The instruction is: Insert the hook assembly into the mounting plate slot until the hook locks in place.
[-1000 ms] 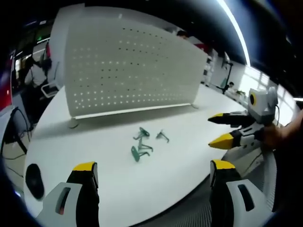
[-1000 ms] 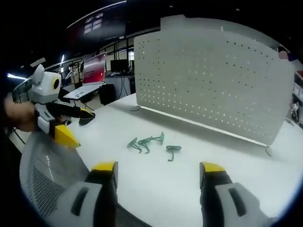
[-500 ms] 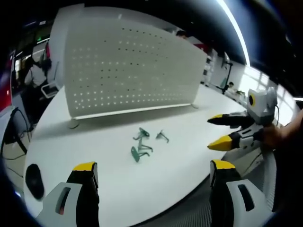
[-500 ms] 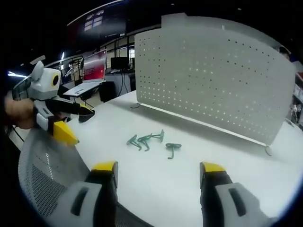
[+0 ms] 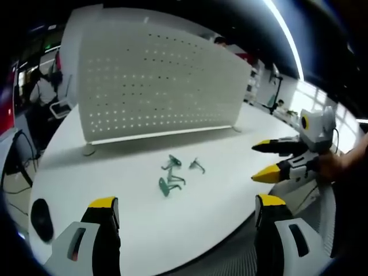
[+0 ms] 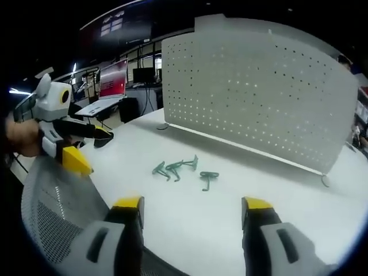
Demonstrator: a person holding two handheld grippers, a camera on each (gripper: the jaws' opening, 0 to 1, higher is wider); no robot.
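Three green hooks (image 5: 172, 175) lie loose near the middle of the white table (image 5: 115, 190), in front of the upright white perforated mounting plate (image 5: 155, 80). In the right gripper view the hooks (image 6: 181, 169) lie ahead of my jaws, with the plate (image 6: 259, 98) behind them. My left gripper (image 5: 187, 210) is open and empty, near the table's front edge. My right gripper (image 6: 190, 210) is open and empty too. It also enters the left gripper view from the right (image 5: 261, 158), open. The left gripper (image 6: 86, 149) shows at the left of the right gripper view, held by a hand.
A black mouse (image 5: 41, 218) lies at the table's left edge. A mesh office chair (image 6: 52, 213) stands below the table's near edge. Desks with monitors (image 6: 115, 80) lie beyond the table on the left. The plate stands on small feet (image 6: 325, 182).
The right gripper view has drifted slightly, so the hooks sit a little higher in it. Nothing on the table has moved and both grippers stay open.
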